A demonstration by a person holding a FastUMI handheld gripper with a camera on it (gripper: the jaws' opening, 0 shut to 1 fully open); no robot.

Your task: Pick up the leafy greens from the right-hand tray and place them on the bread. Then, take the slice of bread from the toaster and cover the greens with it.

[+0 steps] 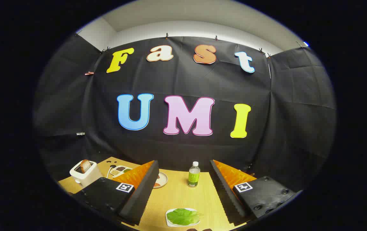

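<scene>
Wooden desk [183, 195] is spreading ahead of you while you are holding the hand-held gripper [183, 189] above it, fingers wide apart and gripping nothing. Leafy greens [183, 216] are lying on a white tray [170, 220] between the fingers, and the toaster [84, 175] with its bread slice [85, 165] is standing beyond the left finger.

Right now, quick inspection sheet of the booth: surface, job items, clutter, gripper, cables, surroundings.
Surface: wooden table, light wood.
Job's things: leafy greens on a white tray, between the fingers; toaster beyond the left finger, bread slice upright in its slot; small plate partly hidden by the left finger, contents unclear.
Clutter: bottle upright; divided dish beside the toaster.
Grippers: gripper open, holding nothing.
Cables: toaster cord.
Surroundings: black cloth wall.
</scene>
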